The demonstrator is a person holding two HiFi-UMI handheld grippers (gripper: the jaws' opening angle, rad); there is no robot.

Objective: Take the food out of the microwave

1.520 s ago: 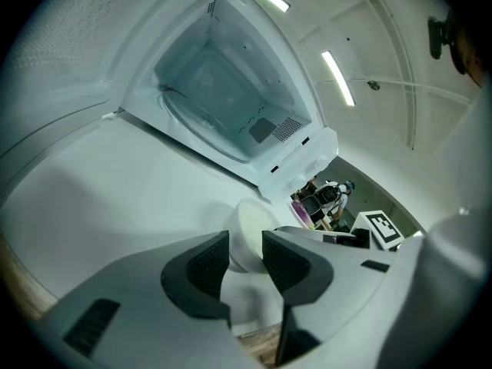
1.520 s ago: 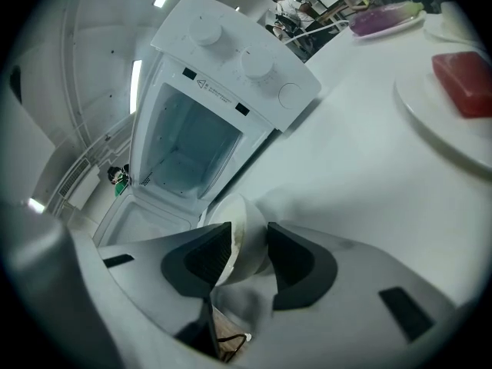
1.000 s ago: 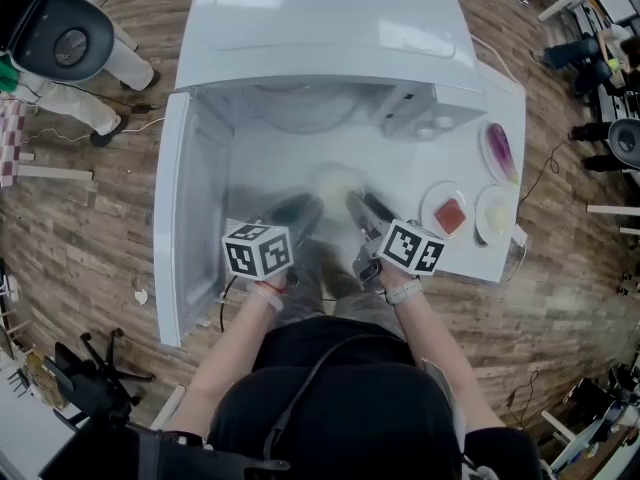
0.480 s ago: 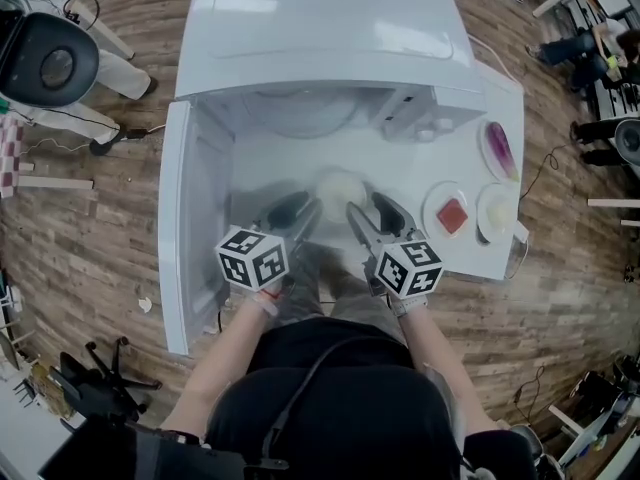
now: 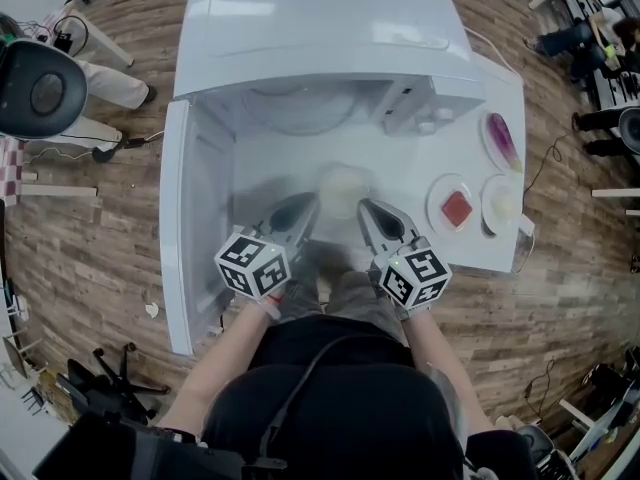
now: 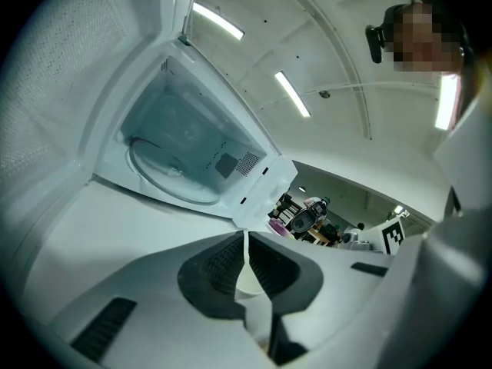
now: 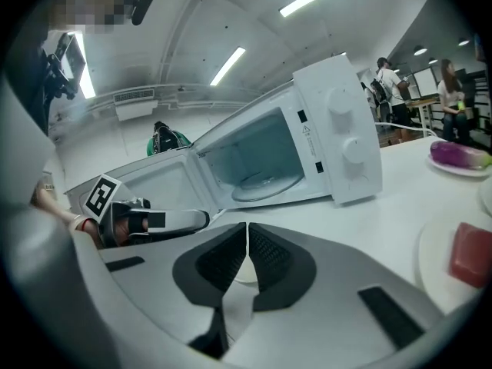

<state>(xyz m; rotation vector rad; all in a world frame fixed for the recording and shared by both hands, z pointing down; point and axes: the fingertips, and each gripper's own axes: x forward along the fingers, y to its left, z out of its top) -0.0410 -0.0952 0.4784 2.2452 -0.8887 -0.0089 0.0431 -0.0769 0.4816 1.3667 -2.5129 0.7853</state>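
Observation:
A pale bowl of food sits on the white table in front of the open microwave, whose cavity holds only its glass turntable. My left gripper hovers at the bowl's near left; its jaws are closing, almost together, with nothing between them. At the bowl's near right, my right gripper is shut and empty. In the left gripper view the pads nearly meet, with the bowl beyond. The right gripper also shows the bowl beyond its jaws.
The microwave door stands swung out on the left. Three plates lie on the right of the table: one with red food, one pale, one with purple food. An office chair stands left on the wooden floor.
Both grippers' jaws went from wide open to closed. Both hands rose slightly and rolled. The bowl stayed on the table.

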